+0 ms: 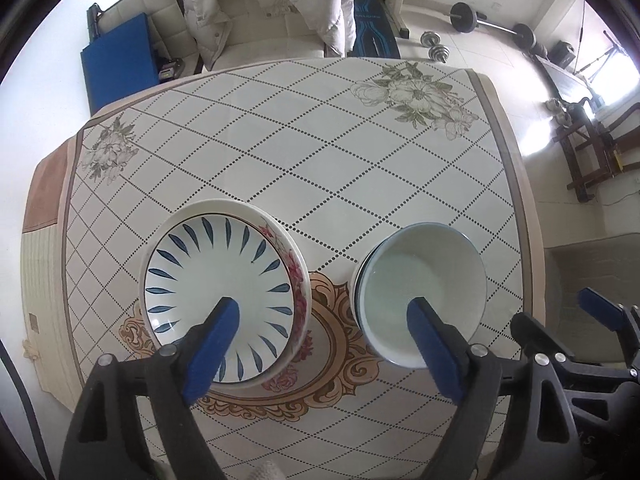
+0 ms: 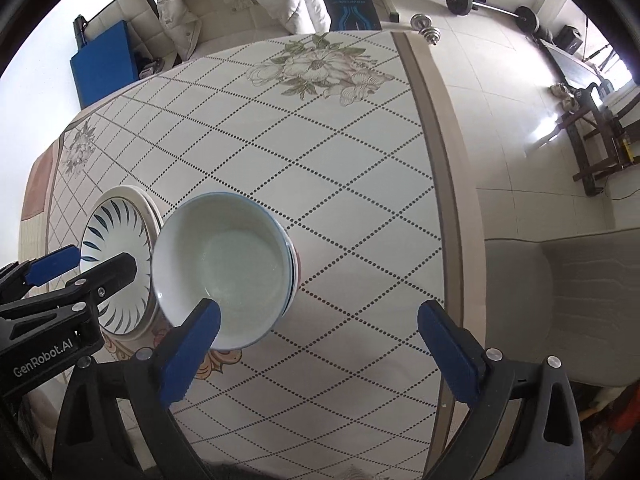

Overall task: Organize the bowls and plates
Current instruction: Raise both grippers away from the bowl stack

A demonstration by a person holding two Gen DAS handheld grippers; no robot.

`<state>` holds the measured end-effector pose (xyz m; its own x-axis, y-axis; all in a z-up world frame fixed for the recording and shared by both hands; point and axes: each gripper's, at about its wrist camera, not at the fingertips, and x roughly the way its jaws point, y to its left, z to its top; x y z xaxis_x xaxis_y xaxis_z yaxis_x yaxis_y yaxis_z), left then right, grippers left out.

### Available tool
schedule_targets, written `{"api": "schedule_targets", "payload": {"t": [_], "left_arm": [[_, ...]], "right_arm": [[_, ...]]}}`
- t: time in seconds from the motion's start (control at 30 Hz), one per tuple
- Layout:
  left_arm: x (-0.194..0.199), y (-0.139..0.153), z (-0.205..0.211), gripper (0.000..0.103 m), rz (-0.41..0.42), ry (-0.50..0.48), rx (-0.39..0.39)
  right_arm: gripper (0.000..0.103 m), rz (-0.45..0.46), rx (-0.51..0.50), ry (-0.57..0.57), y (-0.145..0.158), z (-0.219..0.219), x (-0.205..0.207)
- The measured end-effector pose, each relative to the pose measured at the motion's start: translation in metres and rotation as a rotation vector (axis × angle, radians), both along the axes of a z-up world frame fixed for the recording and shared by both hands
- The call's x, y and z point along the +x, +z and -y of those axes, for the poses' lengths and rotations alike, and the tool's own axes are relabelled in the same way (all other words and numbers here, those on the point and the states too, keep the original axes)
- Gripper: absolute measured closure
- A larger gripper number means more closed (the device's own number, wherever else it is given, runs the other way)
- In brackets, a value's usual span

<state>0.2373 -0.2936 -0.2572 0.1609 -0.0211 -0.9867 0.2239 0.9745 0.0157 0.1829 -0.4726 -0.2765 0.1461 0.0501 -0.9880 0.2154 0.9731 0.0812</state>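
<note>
A stack of plates (image 1: pixel 224 280) lies on the tablecloth, the top one white with blue leaf strokes, a pink-flowered rim (image 1: pixel 299 280) showing beneath it. Right of it stands a stack of white bowls (image 1: pixel 424 276) with blue rims. My left gripper (image 1: pixel 322 312) hangs open over the gap between the two stacks, pointing down, nothing between its blue pads. In the right wrist view the bowls (image 2: pixel 228 256) sit under the left finger of my right gripper (image 2: pixel 320 312), which is wide open and holds nothing. The plates (image 2: pixel 116 252) lie left of them, with the left gripper (image 2: pixel 100 258) above.
The table (image 1: pixel 320 140) wears a diamond-patterned cloth with flower prints. Its right edge (image 2: pixel 452 200) drops to a tiled floor. A chair with a white padded jacket (image 1: pixel 272 4) and a blue mat (image 1: pixel 116 64) stand behind. Barbells (image 1: pixel 464 16) lie on the floor. A grey seat (image 2: pixel 560 300) is at right.
</note>
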Motion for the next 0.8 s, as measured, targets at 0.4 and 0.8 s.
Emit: {"api": "schedule_targets", "payload": {"t": [0.4,0.8], "left_arm": [[-0.06,0.101,-0.008,0.015,0.199,-0.043,-0.071],[-0.107,0.169,-0.053,0.015,0.303,-0.013,-0.103]], "right_arm": [[0.002,0.205,-0.118,-0.014,0.115,-0.001,-0.056],[0.002,0.318,-0.141,-0.046,0.213,-0.043,-0.132]]}}
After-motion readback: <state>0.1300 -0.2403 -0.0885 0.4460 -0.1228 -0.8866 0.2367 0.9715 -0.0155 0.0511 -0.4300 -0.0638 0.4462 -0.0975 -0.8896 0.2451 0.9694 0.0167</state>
